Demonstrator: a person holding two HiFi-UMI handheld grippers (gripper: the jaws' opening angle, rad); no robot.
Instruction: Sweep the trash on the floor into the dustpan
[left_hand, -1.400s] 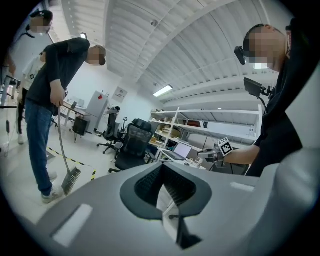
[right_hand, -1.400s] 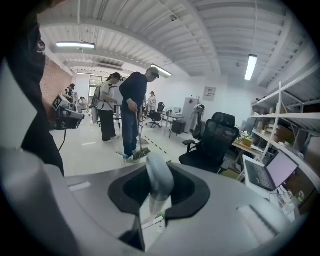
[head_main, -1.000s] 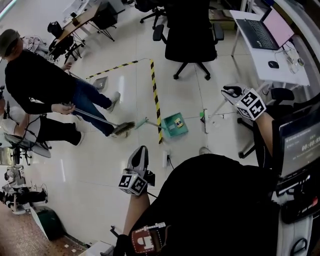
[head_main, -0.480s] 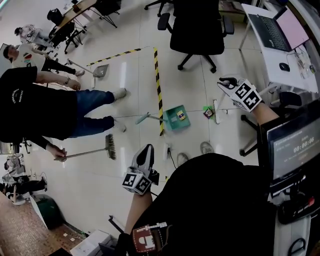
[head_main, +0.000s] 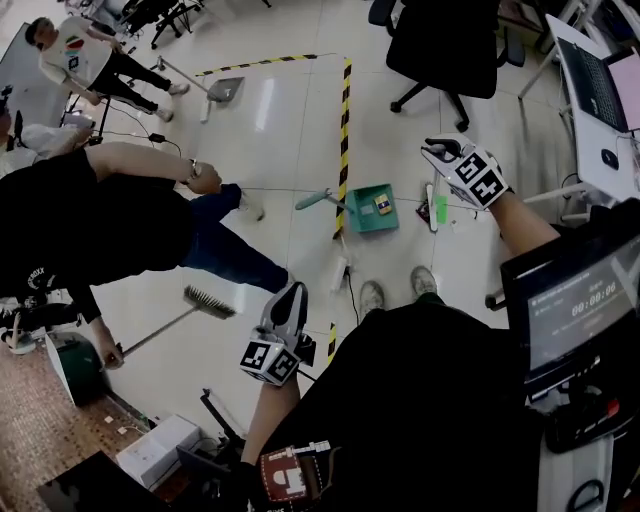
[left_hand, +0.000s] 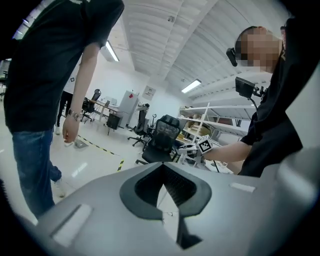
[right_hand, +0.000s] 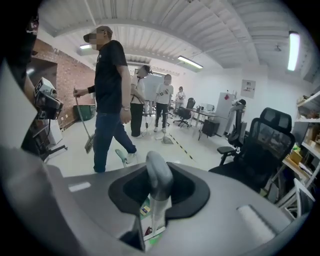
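In the head view, the teal dustpan (head_main: 368, 212) lay on the floor near the middle of the frame, its handle pointing left, touching the foot of a yellow-black tape line (head_main: 345, 125). A small yellow piece of trash (head_main: 383, 205) sat inside it. Just right of the dustpan, the pale broom (head_main: 432, 203) stood close to it, with green showing at its lower end. The right gripper (head_main: 441, 152), above it, had its jaws clenched on the broom's grey handle (right_hand: 157, 182). The left gripper (head_main: 288, 295), lower centre, had its jaws pressed together on nothing. At left, a person in a black shirt (head_main: 90, 215) held another broom (head_main: 205, 302).
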